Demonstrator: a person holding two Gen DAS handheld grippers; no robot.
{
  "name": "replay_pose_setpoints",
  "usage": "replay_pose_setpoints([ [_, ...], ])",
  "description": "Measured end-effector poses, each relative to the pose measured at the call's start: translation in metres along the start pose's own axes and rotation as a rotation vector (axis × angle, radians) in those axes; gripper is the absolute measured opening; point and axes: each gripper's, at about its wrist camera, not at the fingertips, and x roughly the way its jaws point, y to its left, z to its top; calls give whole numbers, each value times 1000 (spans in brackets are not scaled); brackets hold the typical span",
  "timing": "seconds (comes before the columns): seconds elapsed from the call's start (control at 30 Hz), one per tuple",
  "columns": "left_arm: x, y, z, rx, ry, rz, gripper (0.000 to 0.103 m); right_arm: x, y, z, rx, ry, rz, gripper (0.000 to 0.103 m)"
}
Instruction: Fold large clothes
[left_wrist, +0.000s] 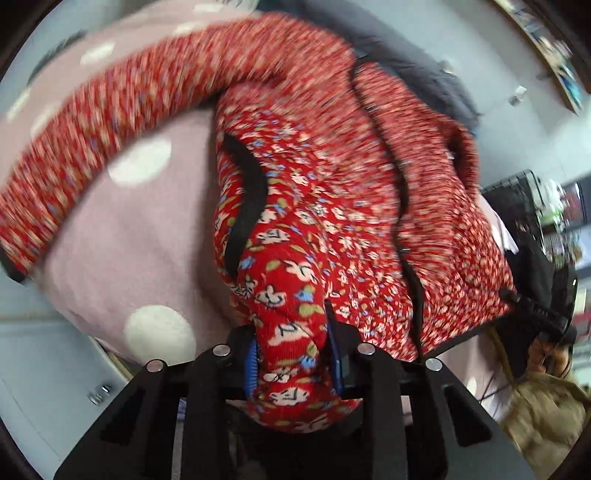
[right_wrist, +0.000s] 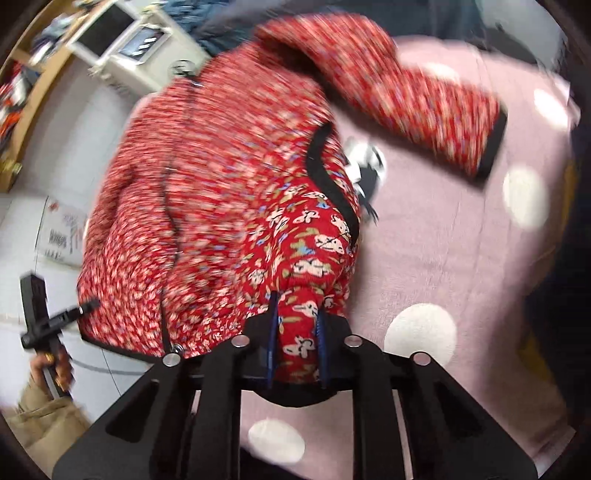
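where both jaws pinch, red floral jacket (left_wrist: 295, 229) bunched between

Bedroom: polka-dot bedspread (right_wrist: 461, 236), shelves (right_wrist: 22, 74)

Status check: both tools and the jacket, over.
Left tool shut on jacket. Right tool shut on jacket too. Jacket bunched on pink blanket. Nothing in the way.

Legible text: none in either view.

Item 1: white sheet or carton (right_wrist: 59, 236) at the left edge of the right wrist view, bearing dark printed characters and a red mark; too blurred and small to read.

Item 2: shelf contents (left_wrist: 554, 48) at the upper right of the left wrist view, colourful spines or packs; any lettering cannot be made out.
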Motion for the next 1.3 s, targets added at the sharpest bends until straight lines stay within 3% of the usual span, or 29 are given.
replay_pose_setpoints([
  [0.13,-19,-3,-11,-3,25,20,27,-17,0,-12,-9,63,-7,14],
  [0.27,6,2,-33,-23,104,101,28,-8,-10,-31,29,154,9,14],
  [0.33,23,8,-33,-87,131,147,37,4,-19,-33,81,163,-2,19],
  [0.4,40,15,-30,-146,170,166,42,13,-28,-24,119,171,-55,33],
  [0.47,40,11,-20,-167,186,179,45,6,-32,-10,138,158,-137,35],
  [0.53,24,6,-4,-149,127,184,51,-10,-29,1,104,94,-191,43],
  [0.57,6,3,6,-130,65,203,55,-17,-25,8,64,66,-228,56],
  [0.6,-6,0,14,-122,19,219,67,-23,-22,15,22,42,-258,66],
  [0.63,-17,-1,21,-118,-29,231,76,-27,-14,25,-46,11,-291,67],
  [0.7,-35,-7,42,-118,-122,239,78,-23,-3,41,-127,-30,-328,67],
  [0.77,-40,-18,63,-100,-150,238,78,-14,-1,53,-140,-49,-348,67],
  [0.83,-47,-25,71,-70,-171,255,78,-8,4,72,-111,-78,-363,67],
  [1.03,-40,-84,114,28,-242,211,78,-2,5,138,17,-180,-353,67],
  [1.2,-38,-121,135,81,-286,177,79,6,-59,188,266,-188,-411,67],
  [1.3,-27,-131,135,87,-260,150,81,33,-94,192,328,-112,-447,68],
])
